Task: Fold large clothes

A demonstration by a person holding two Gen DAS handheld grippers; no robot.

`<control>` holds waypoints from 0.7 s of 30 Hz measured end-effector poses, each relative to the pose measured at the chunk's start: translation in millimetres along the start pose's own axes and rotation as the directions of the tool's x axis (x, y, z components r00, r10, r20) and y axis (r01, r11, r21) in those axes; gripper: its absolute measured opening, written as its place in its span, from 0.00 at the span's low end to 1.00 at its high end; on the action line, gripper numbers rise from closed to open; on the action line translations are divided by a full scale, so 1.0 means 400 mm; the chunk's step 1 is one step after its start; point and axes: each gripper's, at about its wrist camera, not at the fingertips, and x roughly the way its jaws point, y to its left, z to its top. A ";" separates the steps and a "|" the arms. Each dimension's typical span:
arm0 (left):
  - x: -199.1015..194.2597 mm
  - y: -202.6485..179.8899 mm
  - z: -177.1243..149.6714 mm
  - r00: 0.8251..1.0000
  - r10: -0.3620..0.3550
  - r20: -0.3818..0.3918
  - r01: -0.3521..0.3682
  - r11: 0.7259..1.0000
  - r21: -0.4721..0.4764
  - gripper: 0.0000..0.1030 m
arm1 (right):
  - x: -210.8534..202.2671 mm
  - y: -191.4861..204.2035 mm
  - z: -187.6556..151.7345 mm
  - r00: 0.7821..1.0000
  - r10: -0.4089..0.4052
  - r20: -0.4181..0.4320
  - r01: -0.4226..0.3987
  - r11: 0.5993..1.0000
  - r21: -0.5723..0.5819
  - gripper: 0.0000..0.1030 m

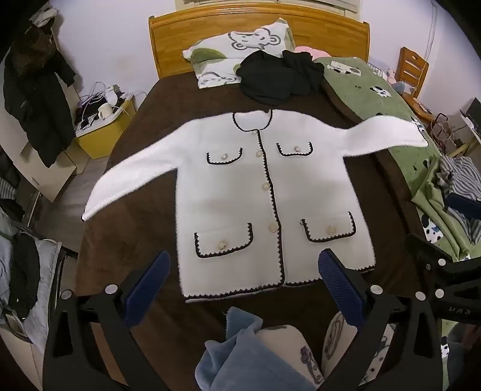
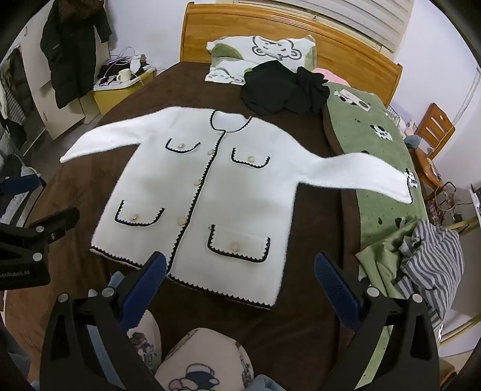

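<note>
A white fuzzy cardigan (image 1: 240, 186) with black scalloped trim, round buttons and several pockets lies flat, front up, on a dark brown bedspread (image 1: 144, 126). Both sleeves are spread out to the sides. My left gripper (image 1: 245, 264) hovers open above the hem, over the lower left pocket and placket, its blue pads wide apart and empty. In the right wrist view the cardigan (image 2: 210, 192) fills the middle. My right gripper (image 2: 240, 264) is open over the hem near the lower right pocket, holding nothing. The right sleeve (image 2: 360, 174) reaches onto a green blanket (image 2: 375, 144).
A black garment heap (image 1: 279, 76) and a printed pillow (image 1: 240, 45) lie at the wooden headboard (image 1: 258, 21). Striped clothes (image 2: 430, 258) are piled at the right. A yellow box (image 1: 102, 132) with a mug stands left of the bed. The person's patterned knees (image 2: 204, 361) and a blue cloth (image 1: 240, 355) are below.
</note>
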 end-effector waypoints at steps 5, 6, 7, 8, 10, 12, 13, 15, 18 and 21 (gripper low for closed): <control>0.001 0.005 0.000 1.000 -0.009 -0.010 0.009 1.000 -0.004 0.94 | 0.009 0.001 0.006 1.000 0.005 -0.019 -0.005 1.000 -0.004 0.94; 0.012 0.006 0.002 1.000 -0.011 -0.012 0.011 1.000 -0.007 0.94 | 0.011 0.002 0.008 1.000 0.003 -0.020 -0.003 1.000 -0.007 0.94; 0.013 0.006 0.001 1.000 -0.012 -0.012 0.012 1.000 -0.006 0.94 | 0.007 0.000 0.002 1.000 0.008 -0.007 -0.008 1.000 0.002 0.94; 0.014 0.001 -0.003 1.000 -0.010 -0.011 0.010 1.000 -0.004 0.94 | 0.005 -0.001 0.001 1.000 0.005 -0.004 -0.005 1.000 0.004 0.94; 0.014 -0.006 -0.003 1.000 -0.006 -0.010 0.006 1.000 0.000 0.94 | 0.005 -0.001 0.001 1.000 0.003 -0.001 -0.003 1.000 0.005 0.94; 0.006 -0.002 -0.010 1.000 -0.008 -0.005 0.008 1.000 0.004 0.94 | 0.005 -0.006 -0.002 1.000 0.006 0.000 -0.006 1.000 0.007 0.94; 0.005 -0.001 -0.011 1.000 -0.008 -0.004 0.008 1.000 0.004 0.94 | 0.004 -0.005 -0.002 1.000 0.006 0.001 -0.006 1.000 0.009 0.94; 0.005 -0.004 -0.004 1.000 -0.006 -0.008 0.006 1.000 0.010 0.94 | 0.004 -0.005 -0.001 1.000 0.007 0.000 -0.007 1.000 0.011 0.94; 0.004 -0.001 -0.005 1.000 -0.007 -0.010 0.007 1.000 0.006 0.94 | 0.006 -0.001 -0.001 1.000 0.011 -0.001 -0.011 1.000 0.012 0.94; 0.006 -0.003 -0.003 1.000 -0.009 -0.015 0.009 1.000 0.004 0.94 | 0.013 -0.004 0.001 1.000 0.023 -0.003 -0.023 0.999 0.025 0.94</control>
